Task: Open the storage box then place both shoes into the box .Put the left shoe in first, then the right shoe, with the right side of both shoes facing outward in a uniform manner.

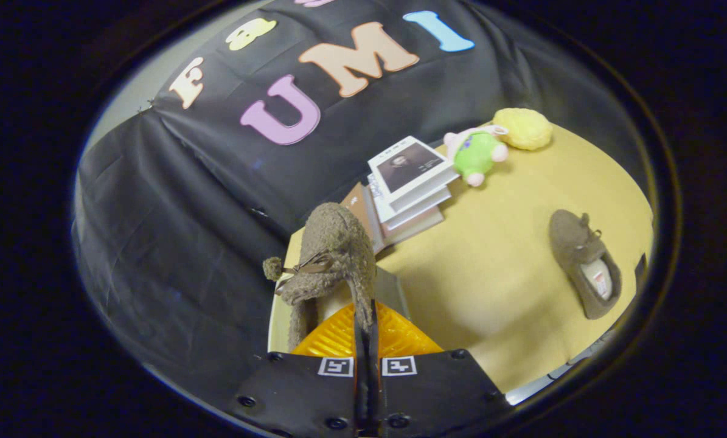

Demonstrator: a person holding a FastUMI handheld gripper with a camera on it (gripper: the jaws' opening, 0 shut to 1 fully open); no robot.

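Fingers (366, 331) of mine are pressed nearly together, pinching the heel rim of a fuzzy brown shoe (330, 255) that hangs just ahead of them, its long axis running away from me with the toe and bow pointing off toward the black cloth. Under it I make out a pale box edge (276, 322) on the yellow table (503, 286), while the other shoe (585, 264) lies well apart to my right, beyond the stack of books (409, 182).
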